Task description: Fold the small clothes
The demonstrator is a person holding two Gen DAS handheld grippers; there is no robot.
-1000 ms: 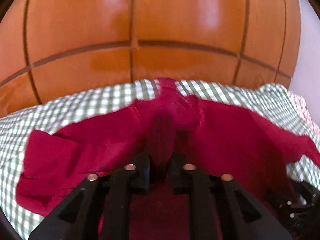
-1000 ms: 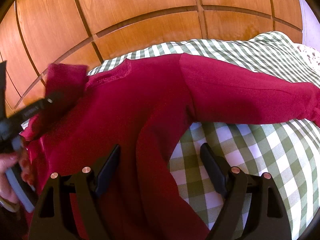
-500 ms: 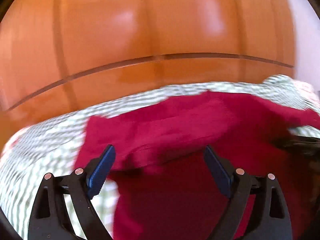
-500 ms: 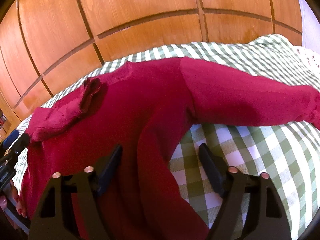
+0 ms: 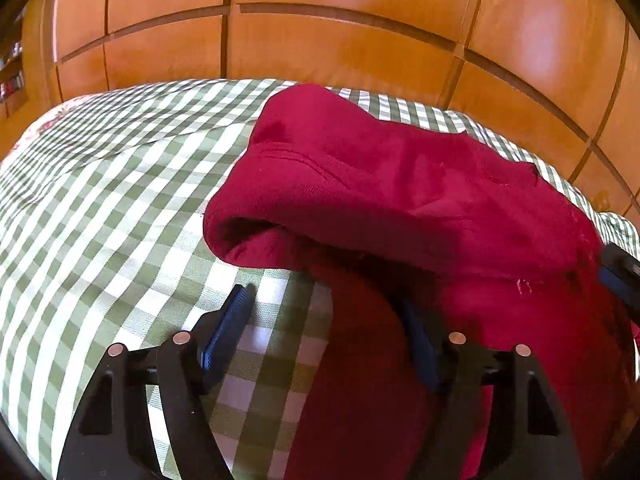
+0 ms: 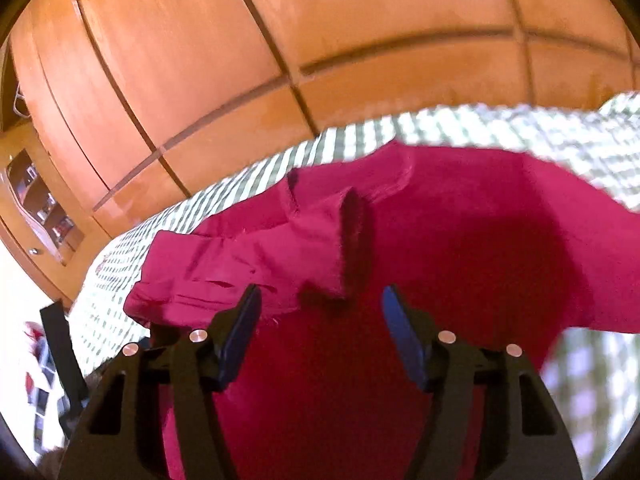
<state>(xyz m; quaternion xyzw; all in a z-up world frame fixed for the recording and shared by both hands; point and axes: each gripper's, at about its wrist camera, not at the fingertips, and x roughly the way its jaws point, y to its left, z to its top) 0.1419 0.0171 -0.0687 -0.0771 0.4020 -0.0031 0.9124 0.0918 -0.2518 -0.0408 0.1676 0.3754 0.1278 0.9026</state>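
Red garment (image 5: 400, 200) lies on the checked bed cover (image 5: 100, 208), one sleeve (image 5: 320, 184) folded across its body, with left hand-held gripper (image 5: 328, 328) and right hand-held gripper (image 6: 320, 320) both open, empty, apparently between folds.

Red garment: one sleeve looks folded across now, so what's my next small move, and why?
Probably bring the open right tool to the far sleeve and fold it in. The red garment has one sleeve doubled over its body on the checked cloth; the left tool is open, holding nothing.
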